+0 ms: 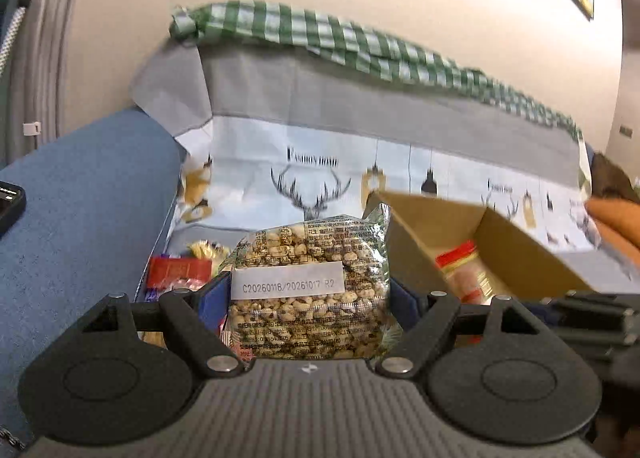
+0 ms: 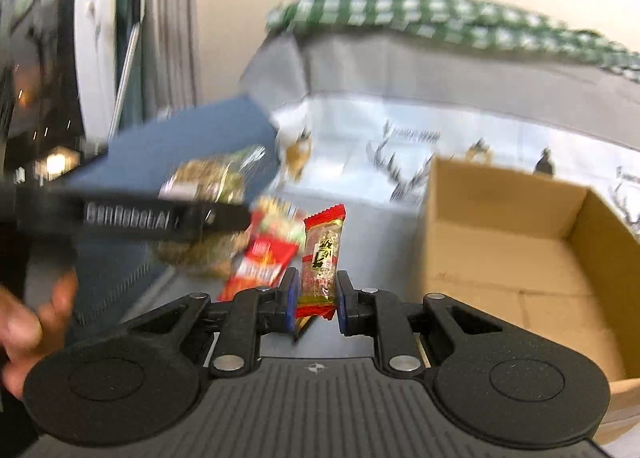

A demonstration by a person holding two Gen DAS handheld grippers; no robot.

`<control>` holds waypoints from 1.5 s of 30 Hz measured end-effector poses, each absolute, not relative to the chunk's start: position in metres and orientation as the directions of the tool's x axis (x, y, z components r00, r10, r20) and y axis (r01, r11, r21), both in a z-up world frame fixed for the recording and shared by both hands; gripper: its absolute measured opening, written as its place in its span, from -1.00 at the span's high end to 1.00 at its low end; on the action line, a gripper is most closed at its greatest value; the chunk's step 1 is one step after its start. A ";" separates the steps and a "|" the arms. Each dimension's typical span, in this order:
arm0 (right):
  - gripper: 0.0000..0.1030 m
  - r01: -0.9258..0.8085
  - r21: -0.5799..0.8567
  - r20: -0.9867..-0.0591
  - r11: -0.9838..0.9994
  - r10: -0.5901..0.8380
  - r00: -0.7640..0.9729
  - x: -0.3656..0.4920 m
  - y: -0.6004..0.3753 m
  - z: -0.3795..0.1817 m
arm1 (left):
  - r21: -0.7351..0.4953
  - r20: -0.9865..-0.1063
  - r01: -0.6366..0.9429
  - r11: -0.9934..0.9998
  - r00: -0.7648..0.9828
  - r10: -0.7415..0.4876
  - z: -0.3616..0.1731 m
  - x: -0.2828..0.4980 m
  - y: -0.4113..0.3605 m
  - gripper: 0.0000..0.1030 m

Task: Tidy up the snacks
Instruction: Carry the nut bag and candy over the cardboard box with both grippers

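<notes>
My left gripper [image 1: 310, 294] is shut on a clear bag of coated peanuts [image 1: 308, 290] with a white date label, held upright above the couch seat. In the right wrist view the same bag [image 2: 208, 186] shows blurred at the left, clamped in the left gripper. My right gripper [image 2: 314, 298] is shut on a small red-ended snack bar [image 2: 322, 258], held upright just left of an open cardboard box [image 2: 512, 258]. The box also shows in the left wrist view [image 1: 500, 242] with a red-and-white snack pack [image 1: 464, 270] inside.
More snacks lie on the seat: a red packet [image 2: 260, 262] beside the bar, and red and yellow wrappers [image 1: 180, 270] left of the peanut bag. A blue armrest [image 1: 80, 198] carries a phone [image 1: 10, 204]. A deer-print cloth [image 1: 312, 162] covers the backrest.
</notes>
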State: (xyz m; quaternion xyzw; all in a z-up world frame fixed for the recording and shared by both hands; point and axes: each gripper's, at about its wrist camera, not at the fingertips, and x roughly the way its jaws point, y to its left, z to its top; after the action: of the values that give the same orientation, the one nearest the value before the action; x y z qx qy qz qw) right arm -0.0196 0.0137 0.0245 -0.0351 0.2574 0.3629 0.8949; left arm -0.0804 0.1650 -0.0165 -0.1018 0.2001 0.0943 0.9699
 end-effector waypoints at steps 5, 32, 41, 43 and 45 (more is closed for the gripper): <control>0.62 -0.614 0.152 -0.440 0.774 0.609 0.660 0.003 -0.016 0.043 | -0.195 -0.393 -0.203 0.960 0.912 0.113 -0.018 -0.070 0.153 -0.64; 0.62 -0.395 0.157 -0.422 0.905 0.423 0.802 0.117 -0.121 0.036 | -0.131 -0.293 -0.023 0.991 0.956 -0.017 0.040 0.054 0.044 -0.64; 0.62 -0.341 0.114 -0.450 0.933 0.355 0.820 0.124 -0.140 0.031 | -0.130 -0.350 0.011 0.991 0.935 -0.056 0.013 0.089 0.021 -0.65; 0.62 -0.312 0.118 -0.446 0.943 0.331 0.832 0.127 -0.147 0.032 | -0.119 -0.351 0.010 0.993 0.935 -0.051 0.010 0.095 0.018 -0.65; 0.62 -0.274 0.143 -0.452 0.951 0.309 0.837 0.132 -0.154 0.032 | -0.144 -0.361 0.008 0.990 0.931 -0.060 0.008 0.098 0.020 -0.65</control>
State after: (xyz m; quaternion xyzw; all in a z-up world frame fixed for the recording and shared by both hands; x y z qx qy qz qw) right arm 0.1318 -0.1537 0.0320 0.0364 0.2419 0.1520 0.9576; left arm 0.0982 0.0196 0.0077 -0.0703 0.1853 -0.0173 0.9800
